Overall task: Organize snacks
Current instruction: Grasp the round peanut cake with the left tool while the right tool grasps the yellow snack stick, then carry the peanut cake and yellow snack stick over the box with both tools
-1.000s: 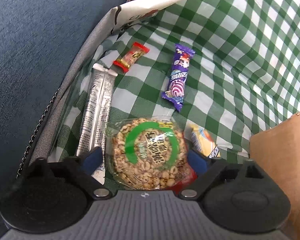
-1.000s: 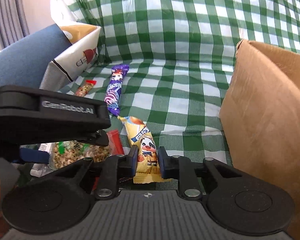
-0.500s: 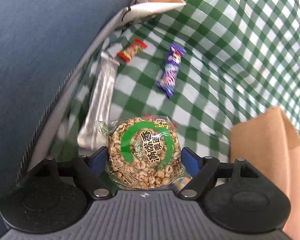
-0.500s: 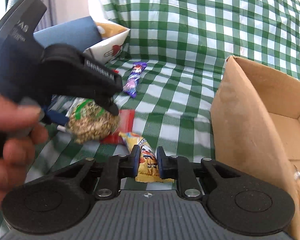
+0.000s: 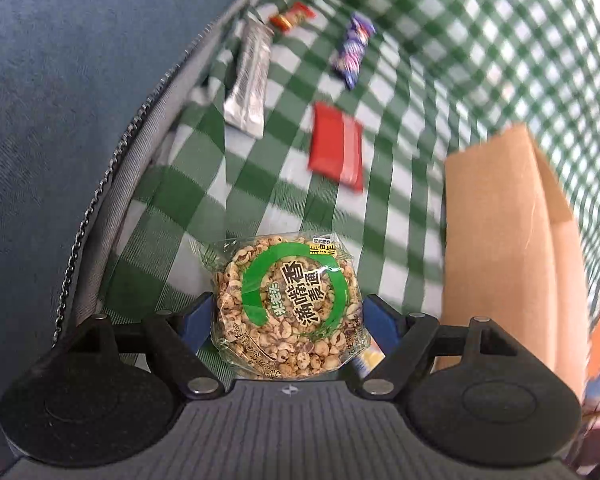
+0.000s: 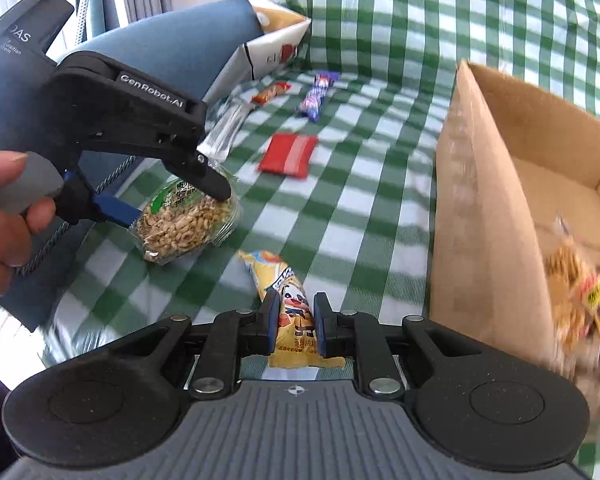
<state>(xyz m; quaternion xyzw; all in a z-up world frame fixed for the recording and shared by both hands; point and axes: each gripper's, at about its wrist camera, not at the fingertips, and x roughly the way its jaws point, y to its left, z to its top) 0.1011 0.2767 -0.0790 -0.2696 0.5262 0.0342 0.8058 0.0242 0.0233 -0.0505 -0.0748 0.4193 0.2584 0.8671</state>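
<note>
My left gripper (image 5: 286, 316) is shut on a round puffed-grain cake in a clear wrapper with a green ring (image 5: 286, 304) and holds it above the green checked cloth (image 5: 400, 216). It also shows in the right wrist view (image 6: 184, 220). My right gripper (image 6: 296, 320) is shut on a yellow snack bar with a cartoon face (image 6: 288, 300), lifted off the cloth. A cardboard box (image 6: 480, 208) stands to the right with several snacks inside (image 6: 580, 288); it also shows in the left wrist view (image 5: 500, 248).
On the cloth lie a red packet (image 5: 336, 144), a purple candy wrapper (image 5: 352, 52), a silver stick pack (image 5: 252, 76) and a small red-ended bar (image 5: 292, 18). A blue cushion (image 5: 60, 80) borders the left. A white printed bag (image 6: 268, 48) stands at the back.
Both grippers have lifted their snacks off the cloth and pulled back. The red packet that lay under the grain cake is now uncovered. The box shows more of its inside.
</note>
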